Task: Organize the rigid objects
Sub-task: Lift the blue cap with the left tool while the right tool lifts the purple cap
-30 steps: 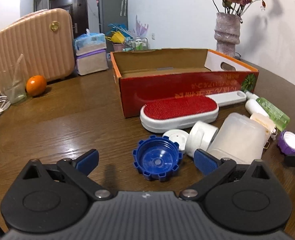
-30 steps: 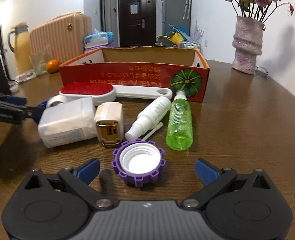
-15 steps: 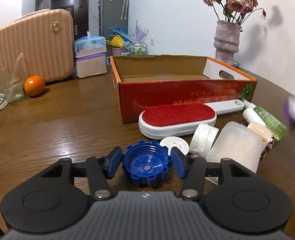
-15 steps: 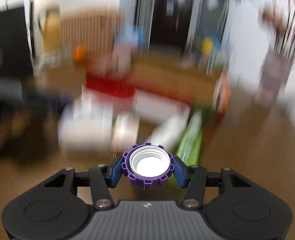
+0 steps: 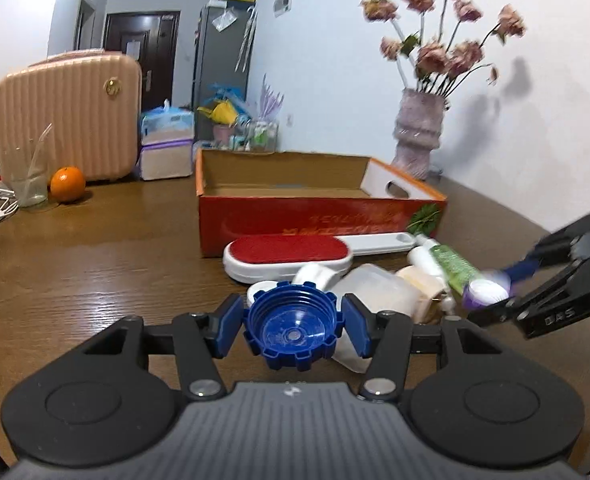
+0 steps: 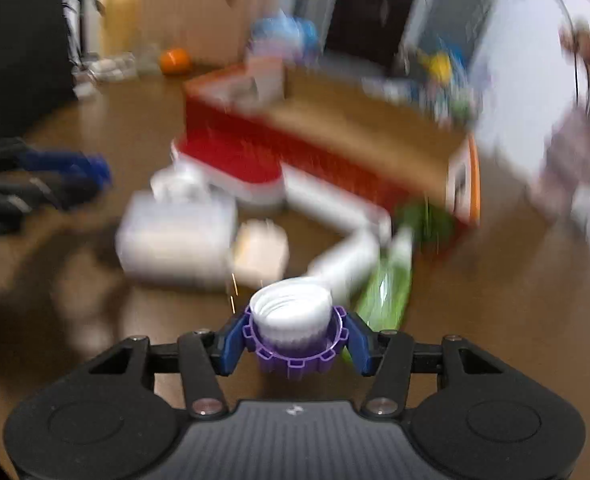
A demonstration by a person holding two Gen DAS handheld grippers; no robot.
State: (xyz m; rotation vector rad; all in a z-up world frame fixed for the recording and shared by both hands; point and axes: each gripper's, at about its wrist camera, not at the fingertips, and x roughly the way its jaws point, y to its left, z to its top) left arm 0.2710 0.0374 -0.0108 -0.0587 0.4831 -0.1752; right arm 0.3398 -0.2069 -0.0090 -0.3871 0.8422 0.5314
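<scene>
Both claws pinch caps above the table.

The blue cap is clamped in the left gripper; the purple cap is clamped in the right gripper. The red box lies at 12 o'clock, the brush just before it.

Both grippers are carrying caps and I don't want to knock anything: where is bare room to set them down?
Bare wood lies left of the red cardboard box, between it and the orange. What shows of the box's inside looks bare. It is crowded in front of the box: red lint brush, translucent plastic container, green spray bottle.
</scene>
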